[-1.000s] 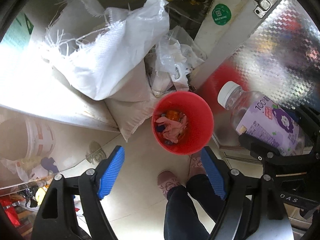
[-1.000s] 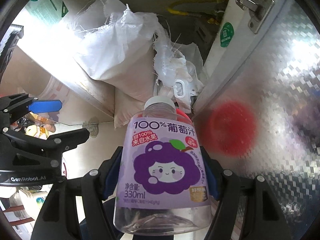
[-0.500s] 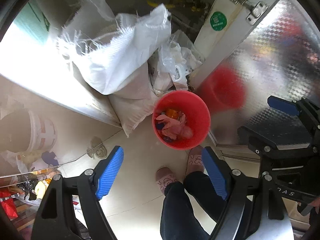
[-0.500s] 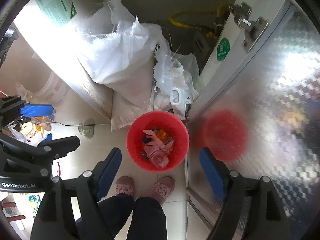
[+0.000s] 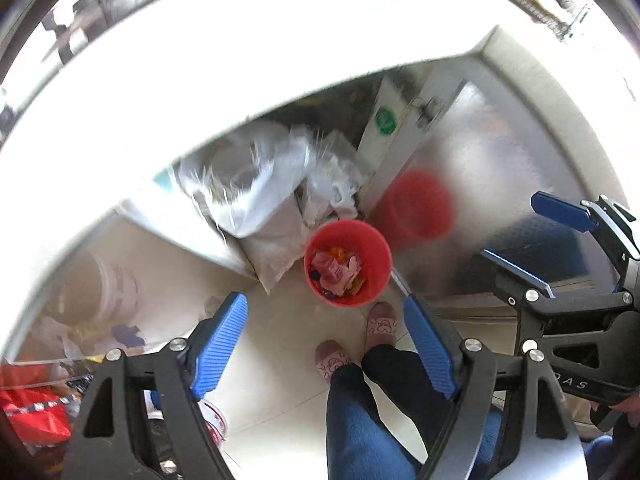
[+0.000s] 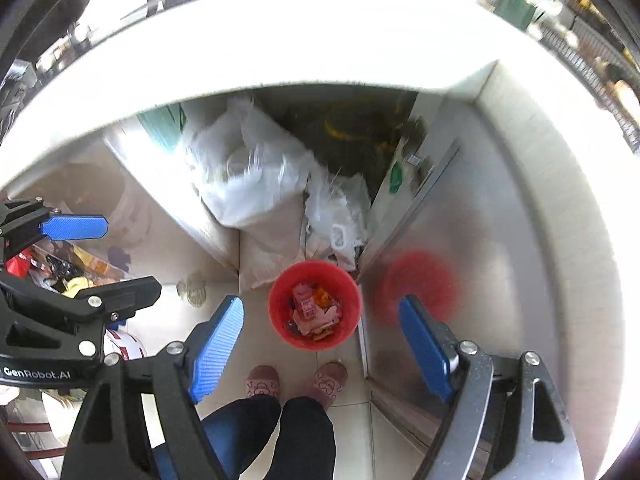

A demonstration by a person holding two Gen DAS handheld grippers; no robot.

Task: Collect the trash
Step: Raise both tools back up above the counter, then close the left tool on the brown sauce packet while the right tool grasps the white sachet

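Note:
A red bin [image 5: 347, 261] stands on the floor far below, with pink and orange trash in it; it also shows in the right wrist view [image 6: 314, 305]. A purple-labelled bottle [image 6: 305, 305] lies among the trash in the bin. My left gripper [image 5: 326, 344] is open and empty, high above the floor. My right gripper [image 6: 320, 346] is open and empty, also high above the bin. The right gripper also shows at the right edge of the left wrist view [image 5: 560, 248].
A white counter edge [image 6: 304, 52] spans the top of both views. Below it an open cabinet holds white sacks [image 6: 248, 184] and plastic bags [image 6: 340, 208]. A shiny metal door [image 6: 472, 248] stands open on the right. The person's slippers [image 6: 296, 380] are beside the bin.
The right gripper opened and the purple juice bottle dropped into the red bin. Both grippers then rose well above the bin, up to the level of the counter.

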